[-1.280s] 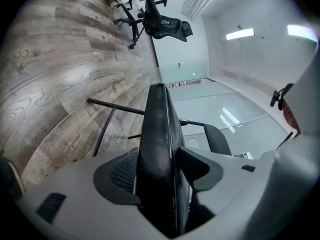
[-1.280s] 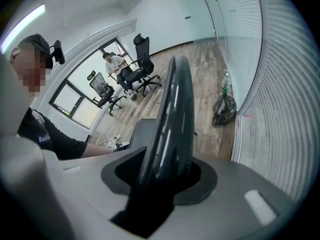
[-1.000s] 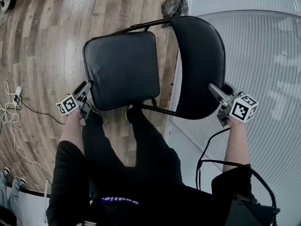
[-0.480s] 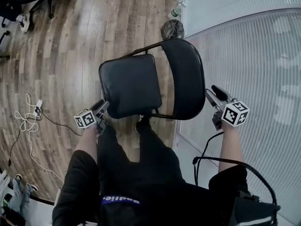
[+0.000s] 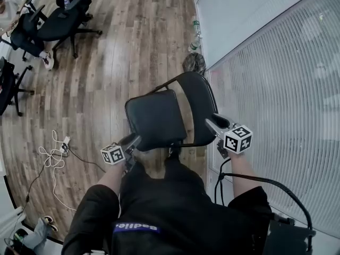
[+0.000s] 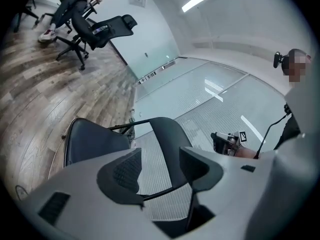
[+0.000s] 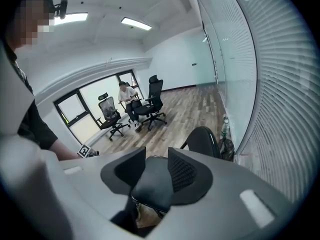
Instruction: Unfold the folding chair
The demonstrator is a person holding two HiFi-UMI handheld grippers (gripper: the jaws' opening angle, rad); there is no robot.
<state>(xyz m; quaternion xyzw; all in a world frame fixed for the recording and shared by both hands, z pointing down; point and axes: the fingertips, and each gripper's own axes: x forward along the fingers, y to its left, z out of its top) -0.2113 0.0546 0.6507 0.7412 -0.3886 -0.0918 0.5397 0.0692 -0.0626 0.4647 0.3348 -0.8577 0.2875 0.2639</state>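
The black folding chair stands unfolded on the wooden floor, seat [image 5: 155, 118] flat and backrest [image 5: 198, 108] upright toward the glass wall. My left gripper [image 5: 134, 141] hangs above the seat's near left corner, open, nothing between its fingers; in its own view the left gripper [image 6: 160, 174] looks over the backrest [image 6: 167, 134] and seat [image 6: 90, 141]. My right gripper [image 5: 212, 124] hovers by the backrest's near end, clear of it. Its jaws are closing on nothing; the right gripper [image 7: 156, 166] frames the seat [image 7: 155, 184] far below.
A frosted glass wall with blinds [image 5: 276, 89] runs along the right. Bottles [image 5: 195, 28] and a grey bag [image 5: 194, 62] lie at its foot behind the chair. Office chairs [image 5: 64, 20] and a seated person [image 7: 127, 96] are at the far left. Cables [image 5: 53, 153] trail on the floor.
Both grippers have lifted up and away from the chair, which now looks smaller and farther below. The chair itself has stayed unfolded in place.
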